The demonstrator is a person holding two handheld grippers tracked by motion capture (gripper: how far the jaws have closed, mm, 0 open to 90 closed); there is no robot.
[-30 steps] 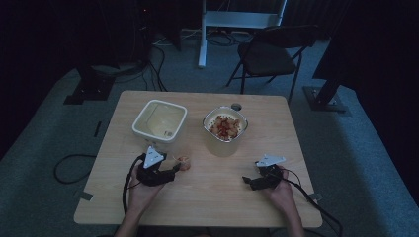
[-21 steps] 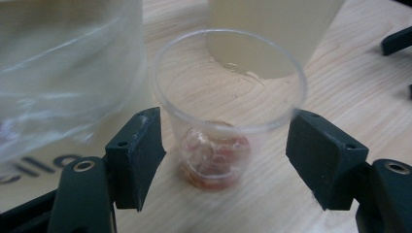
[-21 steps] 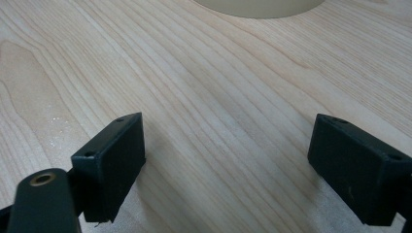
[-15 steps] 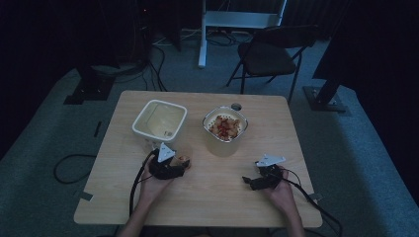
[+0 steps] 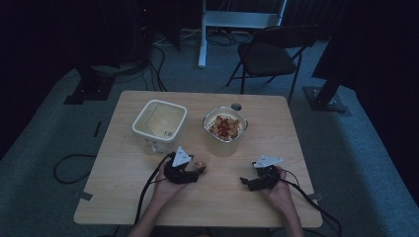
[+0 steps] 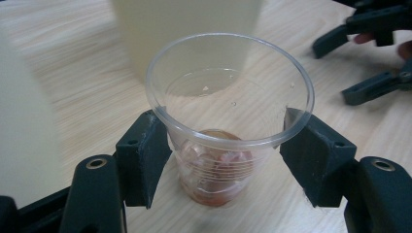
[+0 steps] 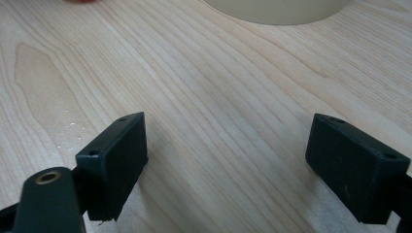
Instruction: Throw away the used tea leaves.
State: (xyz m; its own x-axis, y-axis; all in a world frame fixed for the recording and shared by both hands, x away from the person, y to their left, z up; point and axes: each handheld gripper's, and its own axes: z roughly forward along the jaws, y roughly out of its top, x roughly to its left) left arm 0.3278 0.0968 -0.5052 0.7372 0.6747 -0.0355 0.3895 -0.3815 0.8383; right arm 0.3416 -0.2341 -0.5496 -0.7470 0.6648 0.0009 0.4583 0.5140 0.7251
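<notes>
Overhead, the left gripper (image 5: 197,170) holds a clear plastic cup (image 5: 200,163) on the table (image 5: 123,197), just beside the food-filled container (image 5: 225,129); the right gripper (image 5: 245,181) rests well apart. Left gripper view: jaws pinch the cup (image 6: 228,121) below its rim, reddish pieces (image 6: 216,170) at the bottom. Right gripper view: jaws spread over bare wood. Risk: overtightening could buckle the thin wall and spill the contents

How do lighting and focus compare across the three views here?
High view: dim and bluish, dark surroundings, the table soft in detail. Left gripper view: bright, the clear cup between the left gripper jaws sharp, small glints inside it, the container behind it blurred. Right gripper view: evenly lit, wood grain crisp, the right gripper jaws slightly soft.
</notes>
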